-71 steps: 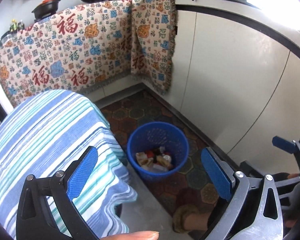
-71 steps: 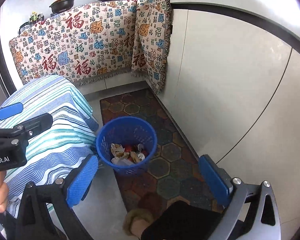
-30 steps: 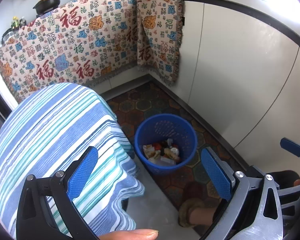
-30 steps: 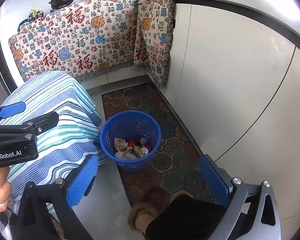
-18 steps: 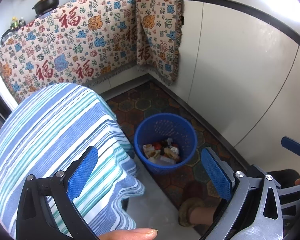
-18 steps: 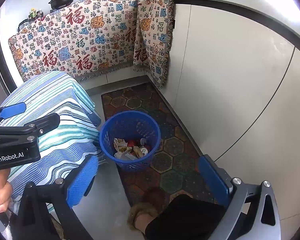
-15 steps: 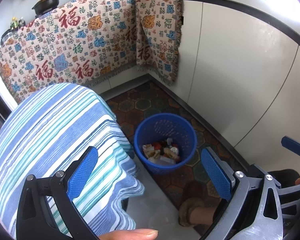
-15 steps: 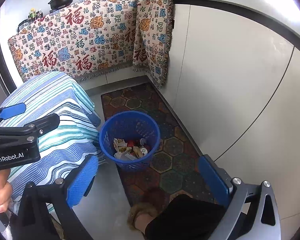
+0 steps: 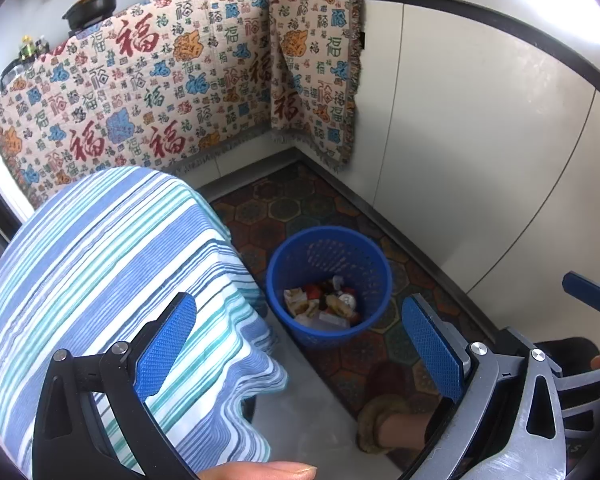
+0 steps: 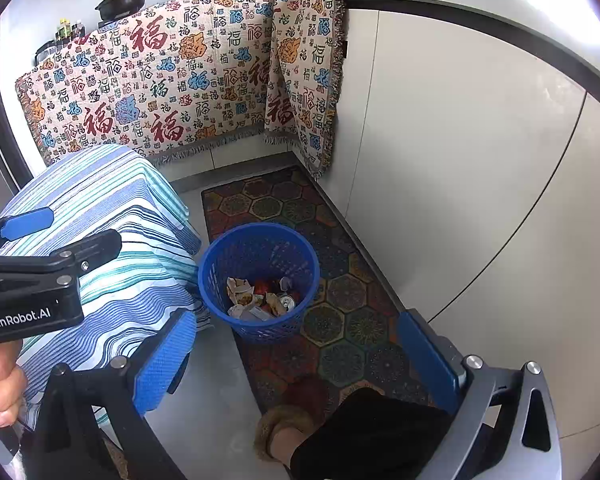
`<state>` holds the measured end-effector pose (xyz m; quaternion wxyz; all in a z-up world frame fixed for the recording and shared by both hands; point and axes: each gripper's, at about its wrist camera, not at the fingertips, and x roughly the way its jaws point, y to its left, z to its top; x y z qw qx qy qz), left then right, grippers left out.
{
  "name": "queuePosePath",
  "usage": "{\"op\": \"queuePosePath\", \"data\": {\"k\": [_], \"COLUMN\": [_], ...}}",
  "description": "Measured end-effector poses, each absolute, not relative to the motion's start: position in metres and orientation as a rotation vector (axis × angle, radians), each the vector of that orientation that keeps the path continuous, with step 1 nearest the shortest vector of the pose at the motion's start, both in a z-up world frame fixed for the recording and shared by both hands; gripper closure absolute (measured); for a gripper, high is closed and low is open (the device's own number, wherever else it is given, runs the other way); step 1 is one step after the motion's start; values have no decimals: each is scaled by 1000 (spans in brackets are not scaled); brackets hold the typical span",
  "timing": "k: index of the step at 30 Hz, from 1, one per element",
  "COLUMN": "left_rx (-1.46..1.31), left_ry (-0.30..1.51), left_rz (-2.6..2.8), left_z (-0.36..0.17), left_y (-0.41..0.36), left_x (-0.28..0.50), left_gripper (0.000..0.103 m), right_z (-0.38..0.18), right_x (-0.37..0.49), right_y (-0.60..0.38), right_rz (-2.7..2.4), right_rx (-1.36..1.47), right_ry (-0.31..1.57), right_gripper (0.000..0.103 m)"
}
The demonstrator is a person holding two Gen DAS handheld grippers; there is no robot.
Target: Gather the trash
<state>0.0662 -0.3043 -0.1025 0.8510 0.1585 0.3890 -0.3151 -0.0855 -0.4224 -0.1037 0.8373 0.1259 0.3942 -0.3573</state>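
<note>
A blue mesh waste basket [image 9: 364,256] stands on the floor rug and holds trash [image 9: 324,308]: wrappers, a can and packets. It also shows in the right wrist view [image 10: 236,256] with the trash [image 10: 262,300] inside. My left gripper [image 9: 300,344] is open and empty, held above and in front of the basket. My right gripper [image 10: 296,354] is open and empty, also above the basket. The left gripper's body [image 10: 32,280] shows at the left of the right wrist view.
A table under a blue striped cloth [image 9: 100,272] stands left of the basket. A patterned rug [image 10: 340,320] covers the floor. White cabinets [image 10: 460,160] run along the right. A patterned blanket [image 9: 180,92] hangs over the counter. The person's slippered foot [image 10: 288,428] is below.
Both views have drifted slightly; the basket sits a little higher and farther than 2.4 s ago. Both grippers stay open and empty.
</note>
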Motion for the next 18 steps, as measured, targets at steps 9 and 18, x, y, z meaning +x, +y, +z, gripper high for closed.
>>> {"op": "queuePosePath", "data": {"k": [9, 18], "left_rx": [335, 337], "left_ry": [821, 826], "left_rz": [-664, -665], "left_z": [-102, -103], "left_y": [-304, -307], "left_x": [67, 66], "left_gripper": [1, 1], "right_z": [-103, -105], "right_x": [-86, -86], "right_y": [-423, -425], "right_rz": [-760, -767], "right_rx": [268, 266], "right_ry": [834, 838], "right_gripper": [0, 0]}}
